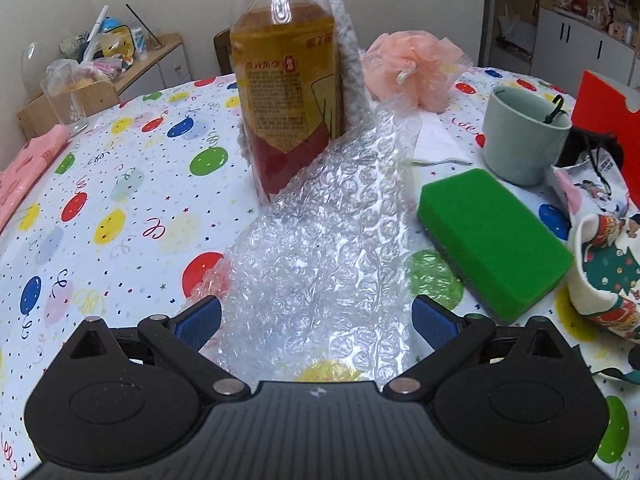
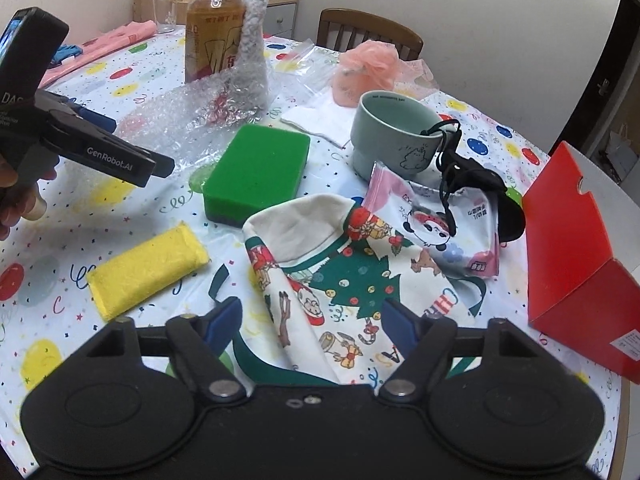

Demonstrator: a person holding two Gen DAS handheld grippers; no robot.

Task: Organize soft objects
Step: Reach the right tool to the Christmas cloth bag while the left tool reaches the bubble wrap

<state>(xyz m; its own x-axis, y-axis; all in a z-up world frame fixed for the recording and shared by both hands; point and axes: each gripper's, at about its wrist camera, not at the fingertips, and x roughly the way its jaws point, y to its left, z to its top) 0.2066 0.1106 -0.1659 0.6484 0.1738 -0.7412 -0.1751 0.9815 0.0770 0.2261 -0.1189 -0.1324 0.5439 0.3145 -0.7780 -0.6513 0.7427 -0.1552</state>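
I am holding my left gripper (image 1: 316,318) low over the table (image 1: 120,184), and its two blue fingers (image 1: 200,320) are standing wide apart. The sheet of bubble wrap (image 1: 320,248) is lying between them, but the pads are not pressing on it. The far end of the sheet is leaning up against a tall drink bottle (image 1: 286,92), and a grey knitted cloth (image 1: 348,60) is standing just behind that bottle.

My right gripper (image 2: 314,326) is hanging over the Christmas-print cloth (image 2: 340,276). Its fingers are also apart, a little narrower than the left ones, and the cloth is lying crumpled between them. I cannot tell if the pads are already touching the fabric; it does not look squeezed.

The other soft things are lying around: the green sponge (image 2: 258,170) is just beside the bubble wrap, the yellow sponge (image 2: 148,270) is near my right gripper's left side, and the pink bath pouf (image 2: 368,66) is far at the back. A grey-green cup (image 2: 394,140) is standing behind the cloth, with a panda-print packet (image 2: 444,232) leaning in front of it.
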